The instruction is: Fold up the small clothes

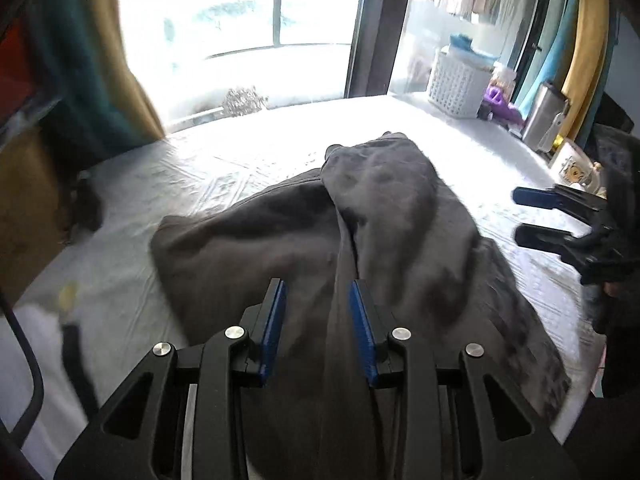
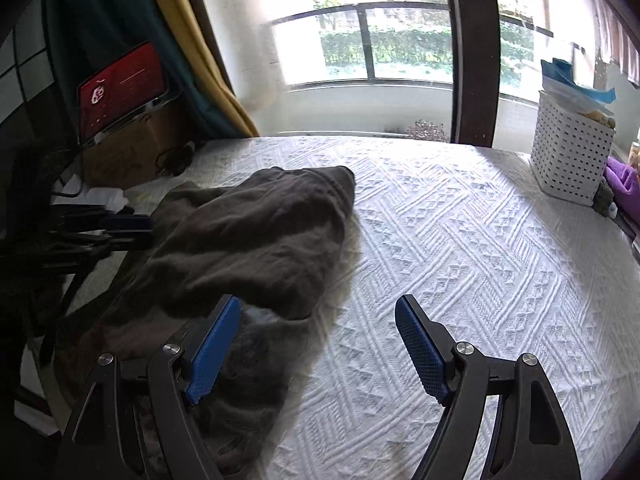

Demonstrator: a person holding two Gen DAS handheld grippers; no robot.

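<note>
A dark grey garment (image 1: 360, 216) lies crumpled on the white textured bedspread (image 1: 240, 152). My left gripper (image 1: 318, 292) hangs over its near part with a fold of cloth running between the blue pads; the jaws stand apart with a gap. In the right wrist view the same garment (image 2: 256, 232) lies left of centre. My right gripper (image 2: 320, 312) is wide open, its left finger over the garment's near edge, its right finger over bare bedspread (image 2: 460, 240). The right gripper also shows in the left wrist view (image 1: 524, 216), open, beside the garment.
A white perforated basket (image 2: 568, 160) with blue items stands at the far right of the bed, with purple cloth (image 2: 624, 184) beside it. Curtains and a large window lie beyond the bed. A cardboard box and a red screen (image 2: 120, 88) sit at the far left.
</note>
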